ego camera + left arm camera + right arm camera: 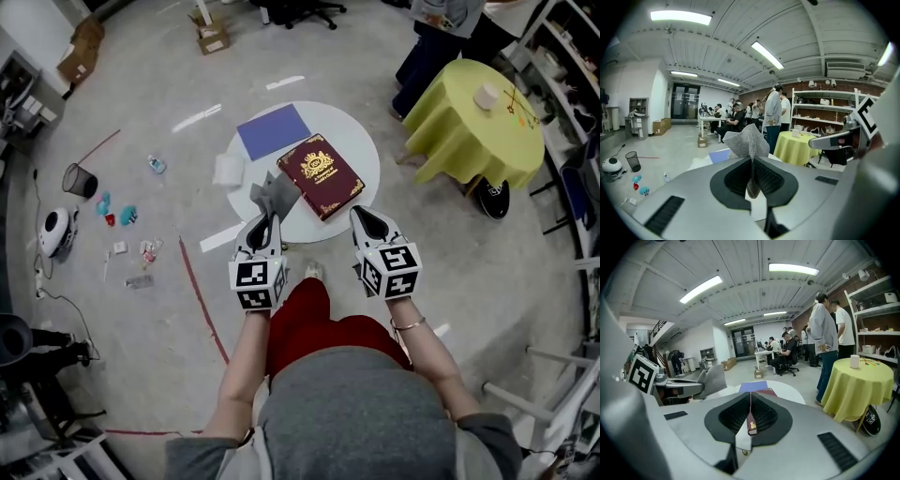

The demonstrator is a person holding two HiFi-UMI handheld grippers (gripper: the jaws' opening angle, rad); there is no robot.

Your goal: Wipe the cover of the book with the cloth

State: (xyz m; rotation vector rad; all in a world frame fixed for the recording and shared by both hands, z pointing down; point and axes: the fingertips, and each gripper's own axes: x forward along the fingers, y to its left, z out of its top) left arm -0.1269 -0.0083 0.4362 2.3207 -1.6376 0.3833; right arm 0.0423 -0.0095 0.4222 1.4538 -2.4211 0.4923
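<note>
**A:** Containers first. What do you have?

**B:** A black wastebasket stands on the floor, well left of the round white table. I can't make out what's in it. An open cardboard box sits on the floor beyond the table, too small to tell its contents. A white cup stands on the yellow-clothed table to the right of the white one. I can't see inside it from here.

**A:** Tools?

**B:** The left gripper has its jaws clamped on the grey cloth. A fold is pinched between the pads, a bunch stands up past the tips and a tail hangs below. It is held over the near-left part of the white table. The right gripper has its jaws drawn together with nothing clamped. A strip of maroon cover and white tabletop shows through the slit behind the tips. Its tips sit at the table's near edge.

**A:** And the book?

**B:** The book is maroon with a gold ornament. It lies closed and flat, cover up, at an angle mid-table. The cloth is just beside its near-left edge, and I can't tell whether they touch. A blue sheet lies on the far-left part of the table, meeting the book's far corner. A white folded paper lies at the table's left edge.
</note>
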